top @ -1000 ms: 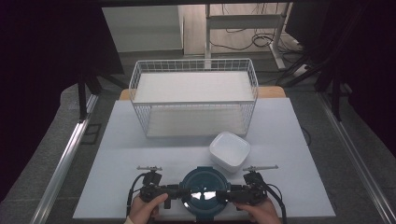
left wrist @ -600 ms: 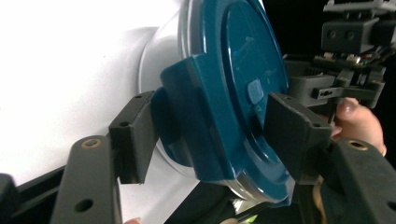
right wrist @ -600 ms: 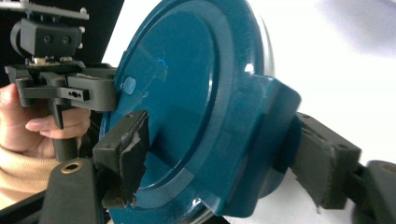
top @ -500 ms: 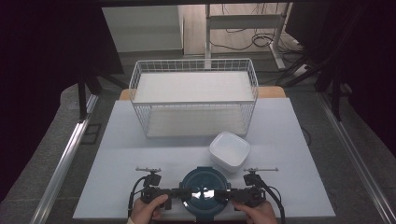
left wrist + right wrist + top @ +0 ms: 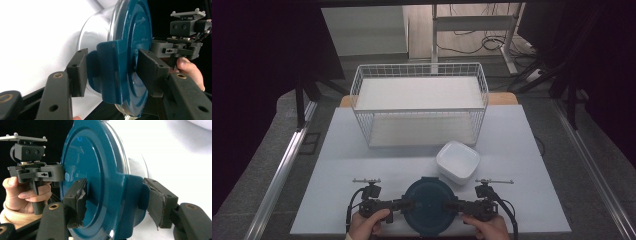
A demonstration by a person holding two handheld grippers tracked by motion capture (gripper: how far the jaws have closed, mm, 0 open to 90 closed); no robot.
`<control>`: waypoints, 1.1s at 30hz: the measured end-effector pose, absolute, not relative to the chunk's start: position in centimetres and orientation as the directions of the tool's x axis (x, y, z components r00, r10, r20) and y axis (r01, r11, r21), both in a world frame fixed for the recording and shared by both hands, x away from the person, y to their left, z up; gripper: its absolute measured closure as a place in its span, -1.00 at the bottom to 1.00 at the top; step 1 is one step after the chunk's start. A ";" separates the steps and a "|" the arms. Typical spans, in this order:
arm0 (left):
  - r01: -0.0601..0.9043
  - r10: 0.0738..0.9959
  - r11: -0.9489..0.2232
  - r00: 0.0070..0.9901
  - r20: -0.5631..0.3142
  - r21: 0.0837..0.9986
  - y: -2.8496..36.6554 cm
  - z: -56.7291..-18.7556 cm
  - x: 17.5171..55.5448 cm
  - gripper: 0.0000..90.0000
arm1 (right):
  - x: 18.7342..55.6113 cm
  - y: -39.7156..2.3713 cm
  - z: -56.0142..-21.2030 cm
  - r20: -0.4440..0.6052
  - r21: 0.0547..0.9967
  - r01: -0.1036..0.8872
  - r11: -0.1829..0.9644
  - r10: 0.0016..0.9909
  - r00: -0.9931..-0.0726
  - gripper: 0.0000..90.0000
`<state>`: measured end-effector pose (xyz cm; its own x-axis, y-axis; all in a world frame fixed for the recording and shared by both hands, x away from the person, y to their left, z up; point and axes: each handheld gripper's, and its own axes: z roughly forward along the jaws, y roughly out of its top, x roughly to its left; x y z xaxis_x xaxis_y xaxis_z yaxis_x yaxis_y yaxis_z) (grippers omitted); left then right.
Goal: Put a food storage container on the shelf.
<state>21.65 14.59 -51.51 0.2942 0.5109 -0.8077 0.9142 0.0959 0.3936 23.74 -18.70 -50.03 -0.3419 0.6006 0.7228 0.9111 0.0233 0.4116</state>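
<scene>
- Container with teal lid [image 5: 429, 206] sits at the near edge of the tabletop [image 5: 337, 165], midway between its near corners, clear body below, lid on.
- Left gripper [image 5: 404, 204] straddles the lid's left clasp tab [image 5: 110, 72]; jaws have just been closing, pads at or nearly on the tab, contact not certain.
- Right gripper [image 5: 453, 205] mirrors it on the right tab [image 5: 131, 202]; jaws closing too, a slight gap visible at the outer pad.
- Judgement: opposed side grips serve to work both clasps at once.
- White bowl [image 5: 457, 162] just beyond; wire basket [image 5: 419, 107] toward the far edge.
</scene>
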 end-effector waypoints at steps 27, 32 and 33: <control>0.864 0.539 0.073 0.386 -0.749 0.498 14.6 -48.6 21.4 0.03 | 24.2 -18.5 -47.3 0.689 0.491 0.870 0.039 0.594 -0.415 -0.14; 0.858 0.533 0.076 0.395 -0.748 0.508 14.6 -47.8 22.0 0.03 | 24.7 -18.4 -46.2 0.668 0.515 0.856 0.052 0.601 -0.439 -0.14; 0.855 0.533 0.078 0.399 -0.746 0.513 14.7 -47.6 22.1 0.03 | 24.8 -18.4 -46.0 0.666 0.517 0.854 0.053 0.602 -0.441 -0.14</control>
<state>22.09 14.66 -47.55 0.3986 0.5331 -0.7462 0.8549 0.0785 0.5128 24.81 -18.35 -45.97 -0.4406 0.6020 0.6659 0.8541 0.0526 0.5175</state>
